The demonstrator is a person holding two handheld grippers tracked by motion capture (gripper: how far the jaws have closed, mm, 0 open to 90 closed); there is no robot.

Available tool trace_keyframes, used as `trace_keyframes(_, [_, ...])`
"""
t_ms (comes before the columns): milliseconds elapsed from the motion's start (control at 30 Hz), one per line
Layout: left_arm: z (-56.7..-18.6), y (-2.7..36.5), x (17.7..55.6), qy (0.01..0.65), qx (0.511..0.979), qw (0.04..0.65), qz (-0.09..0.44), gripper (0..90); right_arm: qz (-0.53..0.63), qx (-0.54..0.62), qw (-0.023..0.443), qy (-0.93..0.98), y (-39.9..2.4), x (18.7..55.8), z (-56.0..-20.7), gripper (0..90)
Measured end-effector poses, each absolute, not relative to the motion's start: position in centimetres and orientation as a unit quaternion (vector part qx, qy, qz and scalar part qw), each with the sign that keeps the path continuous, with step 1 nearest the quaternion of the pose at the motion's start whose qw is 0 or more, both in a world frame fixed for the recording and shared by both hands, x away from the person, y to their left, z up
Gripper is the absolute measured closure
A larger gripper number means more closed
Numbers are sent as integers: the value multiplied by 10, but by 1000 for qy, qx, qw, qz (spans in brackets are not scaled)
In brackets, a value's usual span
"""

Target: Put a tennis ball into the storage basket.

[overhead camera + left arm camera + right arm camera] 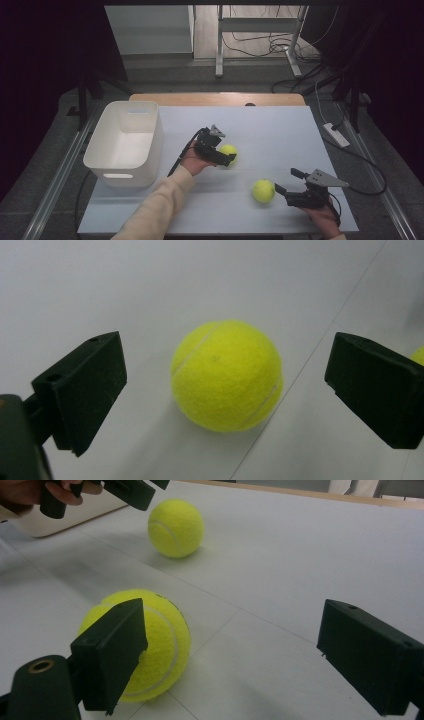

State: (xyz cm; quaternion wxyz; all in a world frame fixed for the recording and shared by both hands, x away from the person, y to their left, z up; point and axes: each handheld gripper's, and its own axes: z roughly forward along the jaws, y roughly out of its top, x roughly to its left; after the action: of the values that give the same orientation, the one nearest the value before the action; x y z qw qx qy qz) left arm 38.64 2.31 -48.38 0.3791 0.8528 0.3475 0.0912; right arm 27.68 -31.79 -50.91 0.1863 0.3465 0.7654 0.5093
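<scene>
Nearby, both wide-open tongs, left [231, 155] and right [286, 181], face loose tennis balls [228, 151] beside a white bin [126, 143].

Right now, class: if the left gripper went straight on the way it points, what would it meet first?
Most likely the farther tennis ball, which lies between the open jaws of the left gripper, untouched.
</scene>
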Motion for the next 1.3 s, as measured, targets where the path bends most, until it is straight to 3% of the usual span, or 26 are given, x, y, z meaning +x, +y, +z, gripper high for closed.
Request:
trace_keyframes(800, [-507,12,401,361,856,366,54,52,511,347,187,764,-319,277,-509,124])
trace_keyframes(933, [-510,12,403,352,863,360,47,87,510,346,187,765,-318,277,-509,124])
trace_keyframes(1067, [-511,13,403,347,865,361,37,241,512,346,187,763,-319,277,-509,124])
trace_keyframes(1300, [-510,14,403,346,867,357,36,262,512,346,188,763,-319,276,-509,124])
